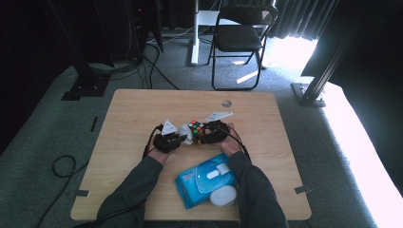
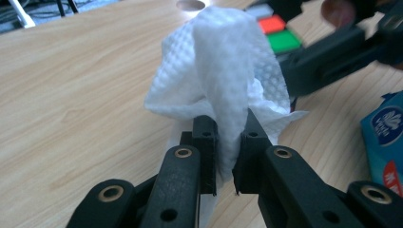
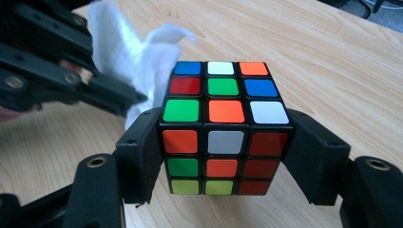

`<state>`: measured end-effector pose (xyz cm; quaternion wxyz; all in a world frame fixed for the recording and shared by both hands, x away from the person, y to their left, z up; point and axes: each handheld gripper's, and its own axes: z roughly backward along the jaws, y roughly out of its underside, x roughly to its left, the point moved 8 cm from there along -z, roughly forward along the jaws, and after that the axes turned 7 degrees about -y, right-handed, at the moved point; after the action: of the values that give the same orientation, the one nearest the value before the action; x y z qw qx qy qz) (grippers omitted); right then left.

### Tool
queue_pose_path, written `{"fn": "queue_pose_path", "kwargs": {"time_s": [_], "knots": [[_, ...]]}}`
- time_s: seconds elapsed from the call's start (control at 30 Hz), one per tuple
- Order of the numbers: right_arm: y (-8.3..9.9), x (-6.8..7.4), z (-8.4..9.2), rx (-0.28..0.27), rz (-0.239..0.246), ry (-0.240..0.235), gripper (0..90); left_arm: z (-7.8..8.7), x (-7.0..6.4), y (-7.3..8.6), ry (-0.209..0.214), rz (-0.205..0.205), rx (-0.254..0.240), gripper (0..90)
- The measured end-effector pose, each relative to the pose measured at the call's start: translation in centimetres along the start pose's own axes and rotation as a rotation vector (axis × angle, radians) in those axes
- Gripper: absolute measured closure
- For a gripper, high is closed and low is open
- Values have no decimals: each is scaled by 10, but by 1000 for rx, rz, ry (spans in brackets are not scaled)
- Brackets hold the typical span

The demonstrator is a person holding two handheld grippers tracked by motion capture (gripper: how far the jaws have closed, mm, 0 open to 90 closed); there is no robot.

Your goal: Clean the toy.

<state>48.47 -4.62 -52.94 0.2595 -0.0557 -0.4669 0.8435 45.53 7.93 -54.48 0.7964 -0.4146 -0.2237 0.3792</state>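
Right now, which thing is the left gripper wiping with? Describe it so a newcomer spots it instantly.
On the light wooden table, look at its middle, where the two black grippers meet. The left gripper pinches a crumpled white textured wet wipe against the multicoloured puzzle cube clamped by the right gripper. It is the one soft, plain white thing there, unlike the blue wipes packet nearer the person.

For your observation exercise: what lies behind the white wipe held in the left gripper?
Behind the wipe sits the puzzle cube; red and green squares peek out, the rest is covered.
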Motion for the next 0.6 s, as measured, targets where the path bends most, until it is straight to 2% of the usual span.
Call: {"fn": "queue_pose_path", "kwargs": {"time_s": [0.23,0.47,0.6], "knots": [[-4,0,4,-25,-5,-7,344,-4,6,8,-10,5,38,816],[-10,1,7,-44,-10,-8,345,-8,4,11,-2,5,51,840],[-13,2,8,-57,-17,-13,344,-10,4,12,-1,-8,64,842]]}}
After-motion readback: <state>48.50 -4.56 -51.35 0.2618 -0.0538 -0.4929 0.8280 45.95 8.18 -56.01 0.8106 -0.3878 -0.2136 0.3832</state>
